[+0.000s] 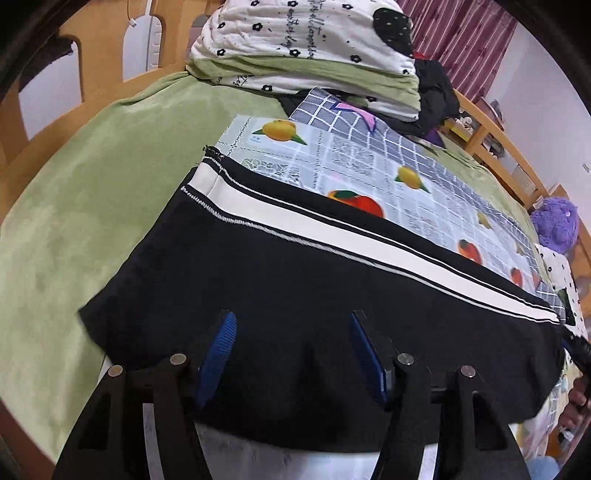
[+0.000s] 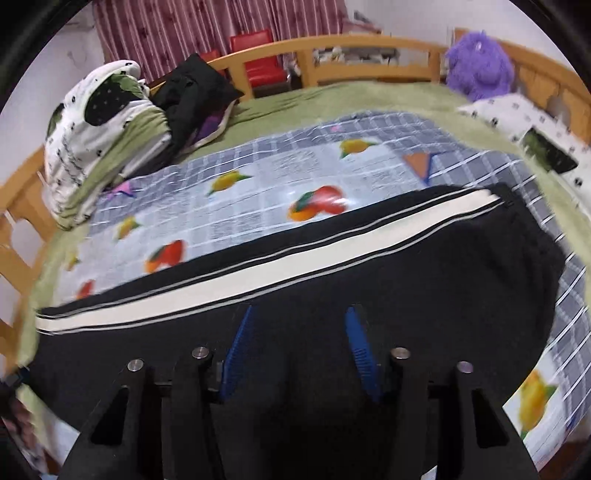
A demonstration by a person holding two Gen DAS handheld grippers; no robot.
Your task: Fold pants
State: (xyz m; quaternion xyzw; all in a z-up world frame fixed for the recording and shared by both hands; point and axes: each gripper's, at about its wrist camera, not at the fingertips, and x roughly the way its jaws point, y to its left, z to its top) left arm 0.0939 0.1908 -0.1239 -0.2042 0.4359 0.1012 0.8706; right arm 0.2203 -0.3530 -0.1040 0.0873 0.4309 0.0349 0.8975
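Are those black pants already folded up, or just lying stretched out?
Stretched out lengthwise: the black pants lie long on the fruit-print cloth, white side stripe unbroken from end to end. Whether the legs are stacked, cannot tell.

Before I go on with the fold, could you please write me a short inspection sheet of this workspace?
Surface: fruit-print plastic sheet over a grey checked cloth on a green bedspread.
Job's things: black pants with a white side stripe, laid lengthwise and flat along the near edge of the bed.
Clutter: folded quilt, dark clothes pile, purple plush toy, flower-print pillow.
Grippers: left gripper and right gripper both open over the black fabric, gripping nothing.
Cables: white cord on the wall behind the headboard.
Surroundings: wooden bed rail, striped curtain, red chairs.
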